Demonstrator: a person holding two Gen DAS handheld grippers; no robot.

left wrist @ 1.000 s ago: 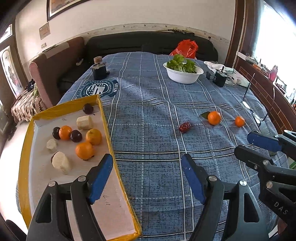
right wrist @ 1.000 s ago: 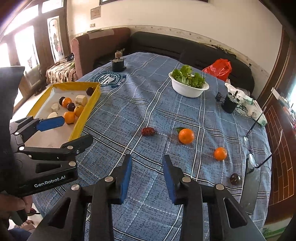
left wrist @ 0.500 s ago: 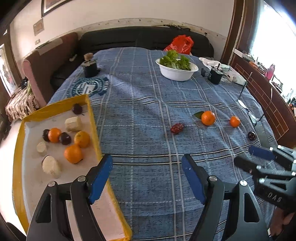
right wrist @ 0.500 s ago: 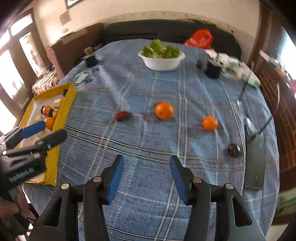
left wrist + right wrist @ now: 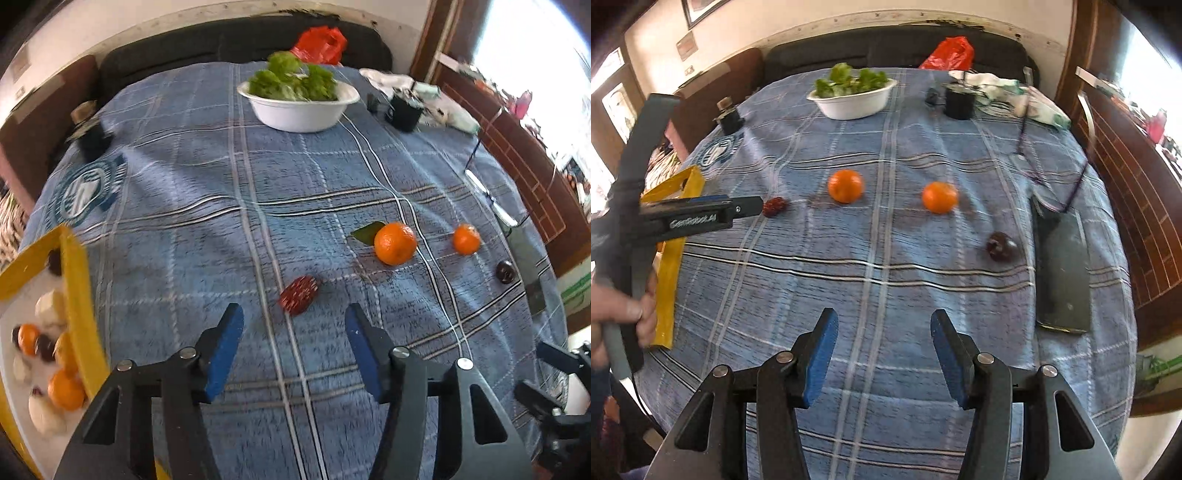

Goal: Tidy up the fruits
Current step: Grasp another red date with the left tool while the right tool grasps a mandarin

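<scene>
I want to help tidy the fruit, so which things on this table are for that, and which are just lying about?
For the job:
- yellow-rimmed tray of fruit
- bumpy red fruit
- bigger orange with a leaf
- smaller orange
- dark round plum

Just lying about:
- white bowl of green lettuce
- red plastic bag
- black cup
- dark flat cleaver

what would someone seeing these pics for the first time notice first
Two bright oranges, one to the left of the other, sit in the middle of the blue plaid tablecloth, with a small red fruit to their left and a dark plum to their right. At the far end stands a white bowl of greens. The yellow tray at the left edge already holds oranges, dark fruits and pale pieces.
</scene>
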